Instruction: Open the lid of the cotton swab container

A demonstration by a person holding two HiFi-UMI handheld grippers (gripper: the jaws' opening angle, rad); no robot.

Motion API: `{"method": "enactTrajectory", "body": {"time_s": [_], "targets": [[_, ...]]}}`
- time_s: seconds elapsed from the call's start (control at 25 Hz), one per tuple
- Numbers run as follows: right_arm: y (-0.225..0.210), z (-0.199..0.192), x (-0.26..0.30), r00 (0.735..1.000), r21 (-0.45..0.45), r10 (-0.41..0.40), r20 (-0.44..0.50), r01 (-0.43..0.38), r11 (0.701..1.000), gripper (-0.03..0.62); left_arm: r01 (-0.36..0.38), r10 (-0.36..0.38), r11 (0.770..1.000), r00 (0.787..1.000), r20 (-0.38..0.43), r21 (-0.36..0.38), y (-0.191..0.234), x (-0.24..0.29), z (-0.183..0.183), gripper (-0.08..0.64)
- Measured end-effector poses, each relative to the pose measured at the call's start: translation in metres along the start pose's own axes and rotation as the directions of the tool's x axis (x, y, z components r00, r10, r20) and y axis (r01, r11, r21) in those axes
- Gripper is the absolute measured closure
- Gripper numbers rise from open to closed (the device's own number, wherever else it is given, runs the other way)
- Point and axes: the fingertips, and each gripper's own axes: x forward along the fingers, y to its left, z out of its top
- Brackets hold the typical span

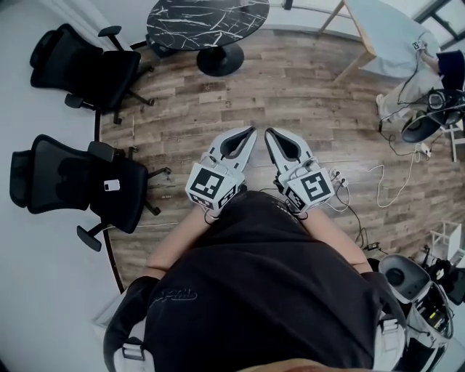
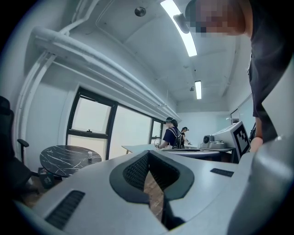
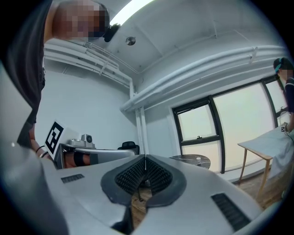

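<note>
Between chairs (image 1: 80,174) and cables (image 1: 383,176): left gripper (image 1: 251,131), right gripper (image 1: 268,133) closed.

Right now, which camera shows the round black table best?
The head view: it looks down on the marbled top of the round black table. The left gripper view shows it low, from the side; the right gripper view shows only a small far sliver.

Wood-plank floor (image 1: 305,94) (matt), glossy marbled black table (image 1: 207,22).

The floor (image 1: 305,87) is brown wood planks. The bench (image 1: 207,22) is black, veined white. The chairs (image 1: 80,178) are black. The left gripper (image 1: 251,131) and right gripper (image 1: 268,134) are pale grey, with black-and-white square markers. The shirt (image 1: 269,290) is black.
</note>
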Motion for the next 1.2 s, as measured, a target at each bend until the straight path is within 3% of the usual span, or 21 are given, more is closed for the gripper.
{"method": "enactTrajectory", "body": {"time_s": [0.28, 0.52, 1.2], "targets": [[0.009, 0.02, 0.081, 1.0, -0.017, -0.021, 0.022, 0.022, 1.0, 0.568, 0.018, -0.018, 0.999, 1.0, 0.013, 0.03, 0.077, -0.009, 0.031, 0.545], [0.024, 0.012, 0.127, 1.0, -0.011, -0.016, 0.001, 0.016, 1.0, 0.568, 0.022, -0.022, 1.0, 1.0, 0.012, 0.012, 0.124, -0.024, 0.03, 0.545], [0.026, 0.006, 0.2, 0.997, -0.005, 0.073, -0.016, -0.073, 0.997, 0.568, -0.073, 0.073, 0.997, 0.997, -0.001, -0.01, 0.194, -0.031, 0.028, 0.545]]}}
